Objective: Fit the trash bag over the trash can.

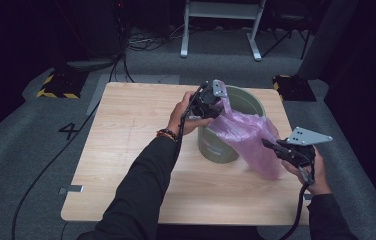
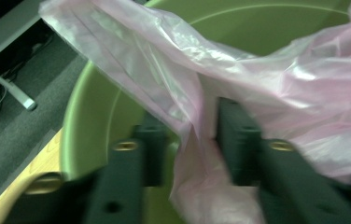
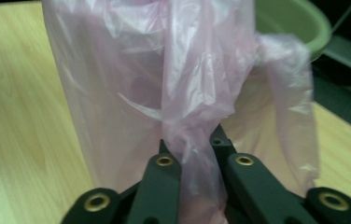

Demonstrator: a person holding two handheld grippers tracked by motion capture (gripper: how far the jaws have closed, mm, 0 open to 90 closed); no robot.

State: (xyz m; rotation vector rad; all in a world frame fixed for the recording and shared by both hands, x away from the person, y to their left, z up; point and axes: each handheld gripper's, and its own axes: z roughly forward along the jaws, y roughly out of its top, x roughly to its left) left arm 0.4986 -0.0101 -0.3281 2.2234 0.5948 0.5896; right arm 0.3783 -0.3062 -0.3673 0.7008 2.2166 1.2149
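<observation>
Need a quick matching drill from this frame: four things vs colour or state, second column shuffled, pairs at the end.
Things:
1. bin
2. plastic bag
3. right gripper
4. table

Colour or state:
A. light wood, bears the bin
B. pink, see-through, draped over the bin's rim
C. green, upright
D. shut on a bunched fold of the bag

Pairs: 1-C, 2-B, 3-D, 4-A

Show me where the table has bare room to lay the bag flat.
The left half of the wooden table is bare, from its left edge to the left forearm. A bare strip runs along the near edge, between the forearms. It is crowded at the right: green bin, pink plastic bag, left gripper, right gripper.
</observation>
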